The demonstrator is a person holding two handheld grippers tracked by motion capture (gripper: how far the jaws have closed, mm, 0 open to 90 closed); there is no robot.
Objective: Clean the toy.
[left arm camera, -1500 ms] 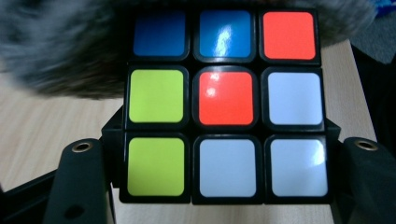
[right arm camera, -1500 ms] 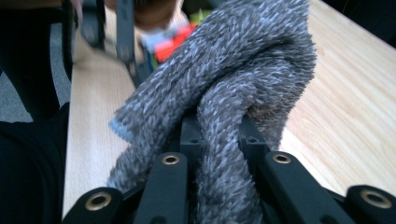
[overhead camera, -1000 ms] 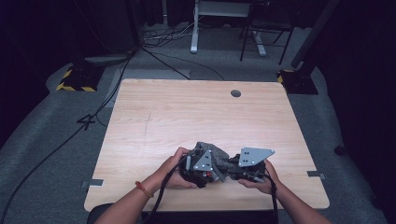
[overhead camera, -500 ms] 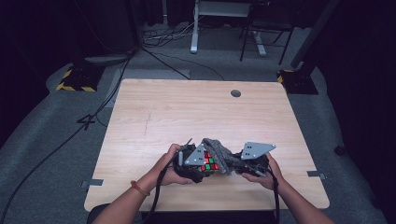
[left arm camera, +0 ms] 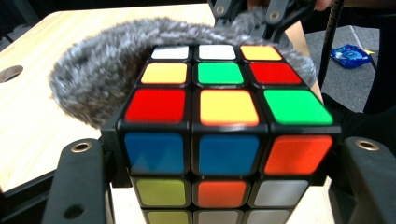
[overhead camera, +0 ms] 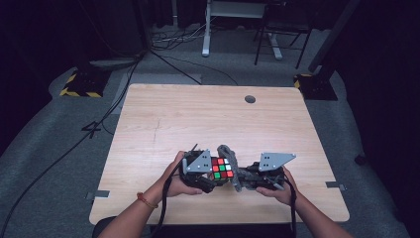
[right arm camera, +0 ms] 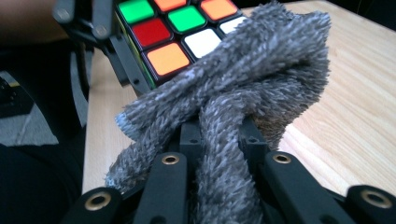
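A scrambled Rubik's cube (overhead camera: 222, 168) hangs just above the near middle of the wooden table (overhead camera: 198, 114). My left gripper (overhead camera: 205, 174) is shut on it, its jaws pressing on the two side faces (left arm camera: 224, 116). My right gripper (overhead camera: 246, 177) is shut on a grey fuzzy cloth (overhead camera: 233, 161), bunched between its jaws (right arm camera: 219, 140). The cloth (right arm camera: 261, 70) lies against the far and right sides of the cube (right arm camera: 173, 23) and curls behind it (left arm camera: 98, 79). The two grippers face each other, close together.
A round cable hole (overhead camera: 250, 99) sits near the table's far edge. Beyond the table are floor cables (overhead camera: 178, 39), furniture legs (overhead camera: 205, 29) and a yellow-black striped base (overhead camera: 79, 85). A blue packet (left arm camera: 352, 55) lies on the floor.
The cloth has slid off the cube's top toward the right, so the coloured top face now shows. My left hand with the cube has risen slightly. The right hand has stayed nearly still.
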